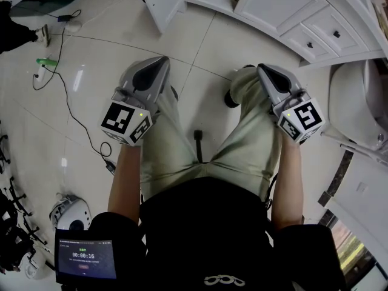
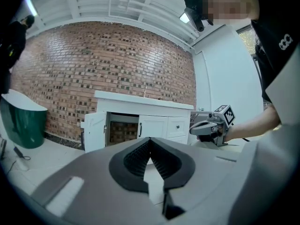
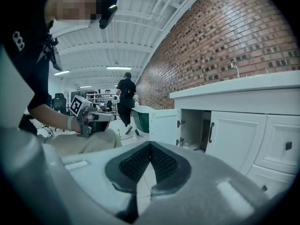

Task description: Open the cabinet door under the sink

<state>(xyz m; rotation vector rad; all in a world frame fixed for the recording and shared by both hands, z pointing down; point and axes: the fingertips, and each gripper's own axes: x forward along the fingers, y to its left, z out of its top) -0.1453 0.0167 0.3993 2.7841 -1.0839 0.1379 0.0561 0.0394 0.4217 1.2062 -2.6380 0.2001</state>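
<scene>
The left claw (image 2: 150, 142) and right claw (image 3: 150, 145) — 2 in all — are pinched together, gripping nothing; 1 cabinet door (image 2: 95, 131) hangs open, 1 neighbouring door (image 2: 153, 127) is closed.

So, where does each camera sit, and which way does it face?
Head view: on the head, facing steeply down; shows thighs, left gripper, right gripper, cabinet at top.
Left gripper view: on that gripper, facing the cabinet, door open; right gripper and forearm at right.
Right gripper view: on that gripper, facing the cabinet obliquely; left gripper at left.
Shared by both: the open door.
</scene>
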